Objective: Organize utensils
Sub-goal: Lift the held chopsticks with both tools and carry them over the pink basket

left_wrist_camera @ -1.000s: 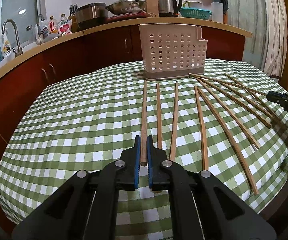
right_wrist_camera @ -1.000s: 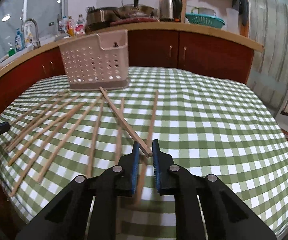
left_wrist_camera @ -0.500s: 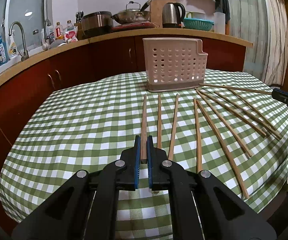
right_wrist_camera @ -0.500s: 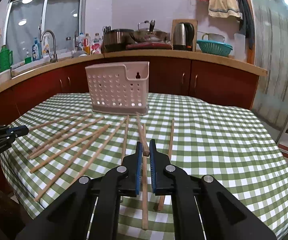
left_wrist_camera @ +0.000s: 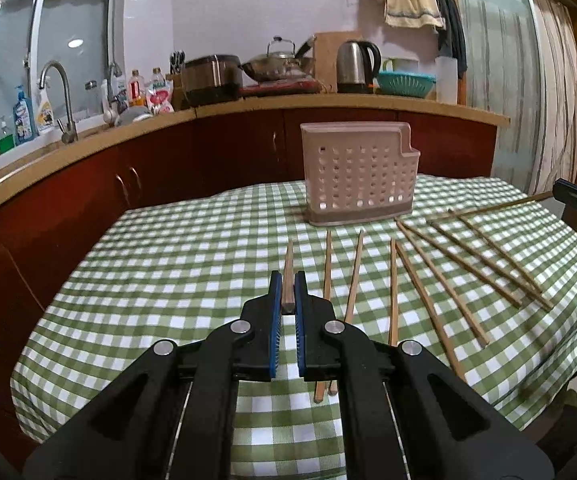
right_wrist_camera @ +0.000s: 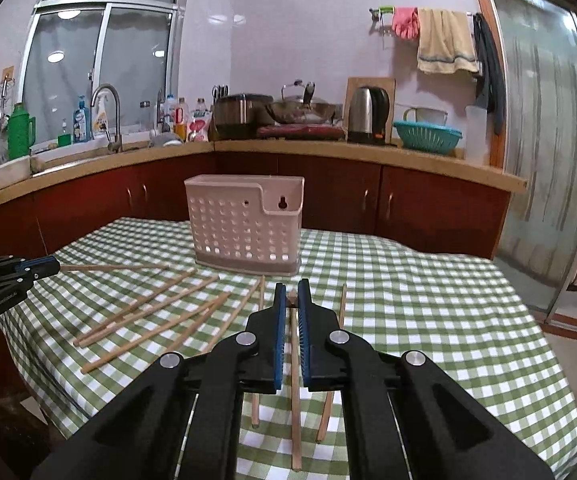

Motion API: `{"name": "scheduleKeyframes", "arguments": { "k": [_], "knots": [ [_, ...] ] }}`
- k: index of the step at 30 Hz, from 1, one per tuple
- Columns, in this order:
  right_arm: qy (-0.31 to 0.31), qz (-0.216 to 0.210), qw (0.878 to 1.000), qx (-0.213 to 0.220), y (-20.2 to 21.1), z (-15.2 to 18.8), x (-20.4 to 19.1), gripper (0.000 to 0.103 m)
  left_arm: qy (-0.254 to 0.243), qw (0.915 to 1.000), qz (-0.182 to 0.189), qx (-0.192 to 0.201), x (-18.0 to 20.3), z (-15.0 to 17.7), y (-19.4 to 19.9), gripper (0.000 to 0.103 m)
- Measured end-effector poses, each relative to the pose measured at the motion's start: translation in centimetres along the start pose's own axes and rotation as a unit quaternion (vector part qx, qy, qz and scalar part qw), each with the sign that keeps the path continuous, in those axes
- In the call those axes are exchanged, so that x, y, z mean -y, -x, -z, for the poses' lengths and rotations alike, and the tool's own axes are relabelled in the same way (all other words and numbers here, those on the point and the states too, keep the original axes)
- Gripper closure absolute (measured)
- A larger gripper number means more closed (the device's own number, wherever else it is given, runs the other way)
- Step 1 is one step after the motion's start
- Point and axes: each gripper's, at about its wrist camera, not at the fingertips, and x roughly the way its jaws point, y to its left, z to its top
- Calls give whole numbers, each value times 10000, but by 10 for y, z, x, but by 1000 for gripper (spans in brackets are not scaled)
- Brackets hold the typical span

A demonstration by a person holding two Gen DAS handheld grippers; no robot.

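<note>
At the bottom centre of the left wrist view, the left gripper is clamped on the near end of a chopstick, which points away toward the middle of the frame. In the right wrist view the right gripper is likewise closed on another chopstick (only its end shows between the blue pads). Past the left gripper, loose chopsticks lie fanned across the right half of the frame on the green checked tablecloth. Beyond them, at centre, the perforated utensil holder stands upright on the cloth. Farthest off, along the upper part of the frame, runs the kitchen counter, with an electric kettle on it.
</note>
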Motion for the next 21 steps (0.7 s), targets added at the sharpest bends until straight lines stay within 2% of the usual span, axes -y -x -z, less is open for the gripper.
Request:
{"name": "scheduleKeyframes", "arguments": {
  "k": [12, 21],
  "knots": [
    [-84, -76, 9990, 436, 25, -28, -2, 96, 17, 9987, -98, 507, 3, -33, 36, 96],
    [-204, -106, 9984, 523, 25, -45, 4, 96, 179, 9977, -35, 659, -4, -60, 48, 96]
  ]
}}
